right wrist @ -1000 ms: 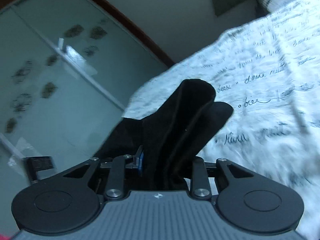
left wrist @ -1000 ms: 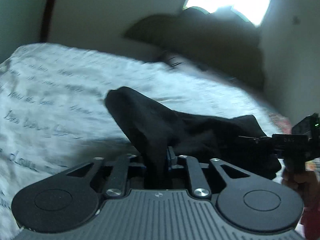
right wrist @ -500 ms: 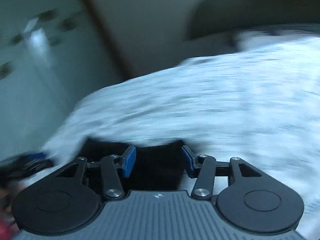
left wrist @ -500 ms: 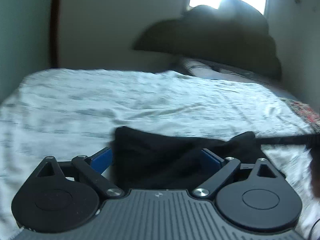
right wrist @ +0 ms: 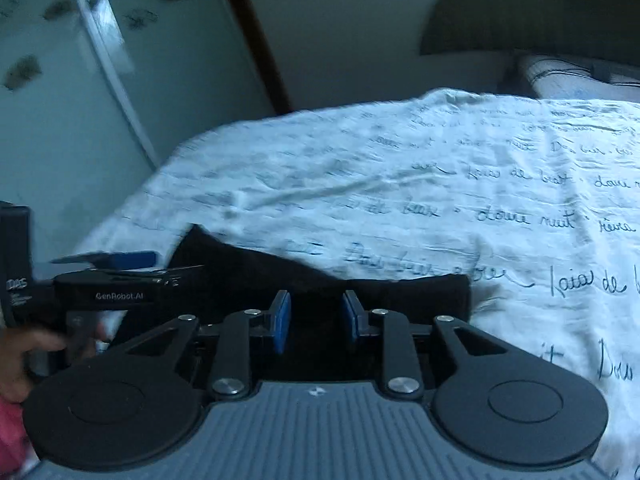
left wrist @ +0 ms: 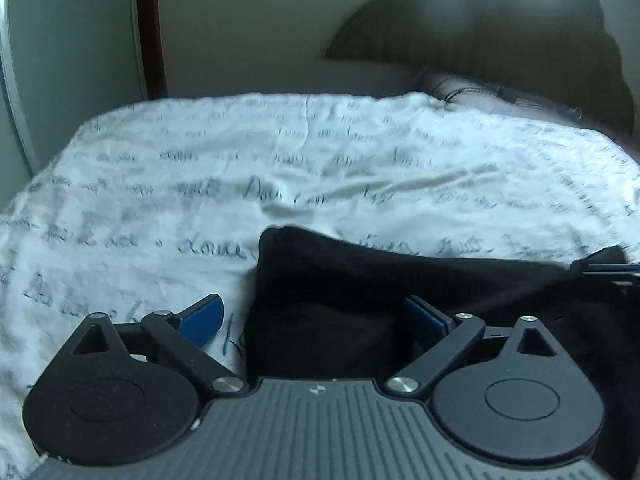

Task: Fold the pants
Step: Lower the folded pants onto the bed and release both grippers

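The black pants (left wrist: 360, 292) lie bunched on the bed (left wrist: 280, 160), whose white sheet bears script; a pillow (right wrist: 576, 76) sits at two o'clock and a glass door (right wrist: 60, 100) at ten. My left tongs (left wrist: 316, 320) stand wide over the cloth, clear of it, tilted down – their blue pads (left wrist: 202, 318) far apart. My right tongs (right wrist: 316, 316) have just been closing to a narrow gap above the pants; I cannot tell whether cloth is pinched

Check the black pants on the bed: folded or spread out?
Folded. The black pants lie as a compact doubled bundle with a rounded fold edge on the white script-printed bedsheet, no legs stretched out.
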`<action>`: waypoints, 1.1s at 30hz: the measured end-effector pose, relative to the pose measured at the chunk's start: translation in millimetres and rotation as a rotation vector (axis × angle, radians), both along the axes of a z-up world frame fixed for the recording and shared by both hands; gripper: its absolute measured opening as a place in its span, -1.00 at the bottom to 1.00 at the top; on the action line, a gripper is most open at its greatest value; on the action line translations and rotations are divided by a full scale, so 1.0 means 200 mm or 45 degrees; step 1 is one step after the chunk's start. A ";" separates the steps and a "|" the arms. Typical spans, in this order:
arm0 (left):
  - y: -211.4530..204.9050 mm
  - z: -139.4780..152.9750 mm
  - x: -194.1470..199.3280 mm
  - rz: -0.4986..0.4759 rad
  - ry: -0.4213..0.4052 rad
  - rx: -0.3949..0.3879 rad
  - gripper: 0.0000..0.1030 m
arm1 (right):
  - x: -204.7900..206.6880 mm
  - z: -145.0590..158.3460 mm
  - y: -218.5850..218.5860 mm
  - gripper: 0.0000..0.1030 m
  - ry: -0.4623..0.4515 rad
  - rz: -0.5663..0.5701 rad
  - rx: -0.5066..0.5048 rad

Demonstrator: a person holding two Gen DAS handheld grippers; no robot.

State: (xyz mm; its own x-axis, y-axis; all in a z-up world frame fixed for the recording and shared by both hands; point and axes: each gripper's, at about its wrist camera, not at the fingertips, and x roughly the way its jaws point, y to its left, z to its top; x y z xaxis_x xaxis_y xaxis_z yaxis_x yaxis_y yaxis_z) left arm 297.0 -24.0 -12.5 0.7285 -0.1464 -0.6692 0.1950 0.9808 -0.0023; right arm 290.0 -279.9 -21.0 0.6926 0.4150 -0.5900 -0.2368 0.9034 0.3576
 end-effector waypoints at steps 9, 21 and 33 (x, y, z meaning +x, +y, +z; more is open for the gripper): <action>0.07 0.17 -0.41 -0.009 -0.124 -0.040 0.93 | -0.26 0.07 -0.02 -0.46 -0.107 -0.111 -0.090; 0.05 0.06 -0.64 0.010 -0.074 -0.027 0.99 | -0.49 0.05 0.12 -0.45 -0.072 -0.038 -0.196; -0.01 0.04 -0.74 0.101 -0.085 0.041 1.00 | -0.65 0.02 0.17 0.21 -0.052 -0.127 -0.122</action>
